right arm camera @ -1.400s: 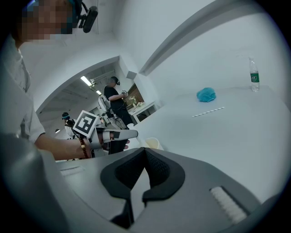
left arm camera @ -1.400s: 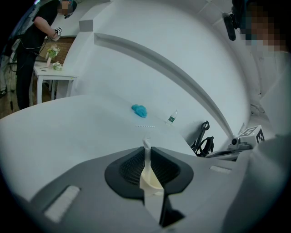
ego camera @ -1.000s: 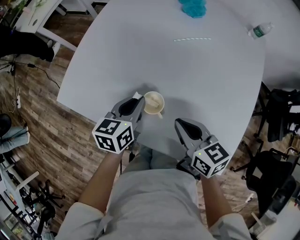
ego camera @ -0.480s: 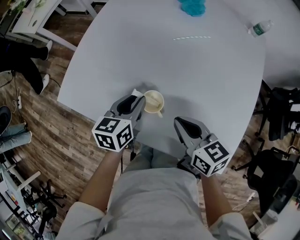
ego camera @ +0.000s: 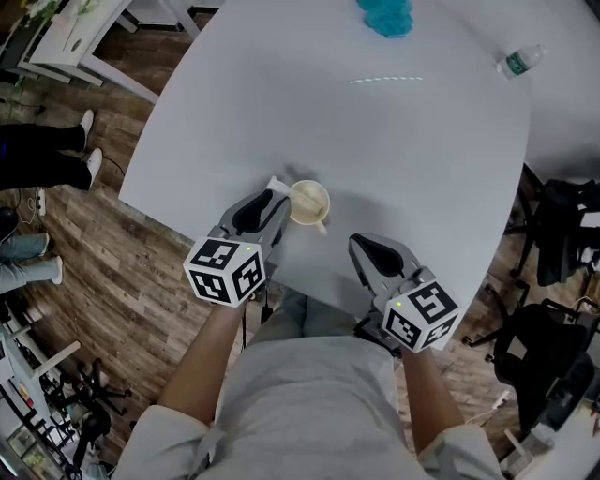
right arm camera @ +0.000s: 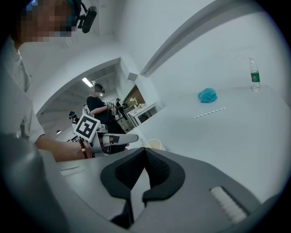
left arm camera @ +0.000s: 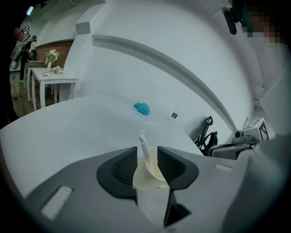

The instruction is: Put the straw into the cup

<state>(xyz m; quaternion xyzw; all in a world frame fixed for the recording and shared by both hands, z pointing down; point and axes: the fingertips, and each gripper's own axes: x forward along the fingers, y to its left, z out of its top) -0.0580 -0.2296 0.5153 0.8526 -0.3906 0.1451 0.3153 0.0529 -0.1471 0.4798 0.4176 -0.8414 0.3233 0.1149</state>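
Note:
A cream paper cup (ego camera: 307,203) stands near the white table's (ego camera: 375,150) front edge. A white wrapped straw (left arm camera: 143,145) sticks up out of the cup (left arm camera: 150,182) and leans away from me. My left gripper (ego camera: 275,199) is right at the cup, its jaws opening on either side of the straw and the rim, and the pads do not press on either. My right gripper (ego camera: 361,251) rests to the right of the cup, shut and empty (right arm camera: 145,152). A second straw (ego camera: 385,80) lies flat far back on the table.
A blue crumpled thing (ego camera: 386,14) and a lying water bottle (ego camera: 521,60) sit at the table's far side. Black chairs (ego camera: 553,244) stand off the right edge. A person's legs (ego camera: 47,159) are on the wooden floor at the left.
The left gripper's jaws have spread apart around the straw and cup. Both hands stayed where they were. The person on the floor at the left has shifted.

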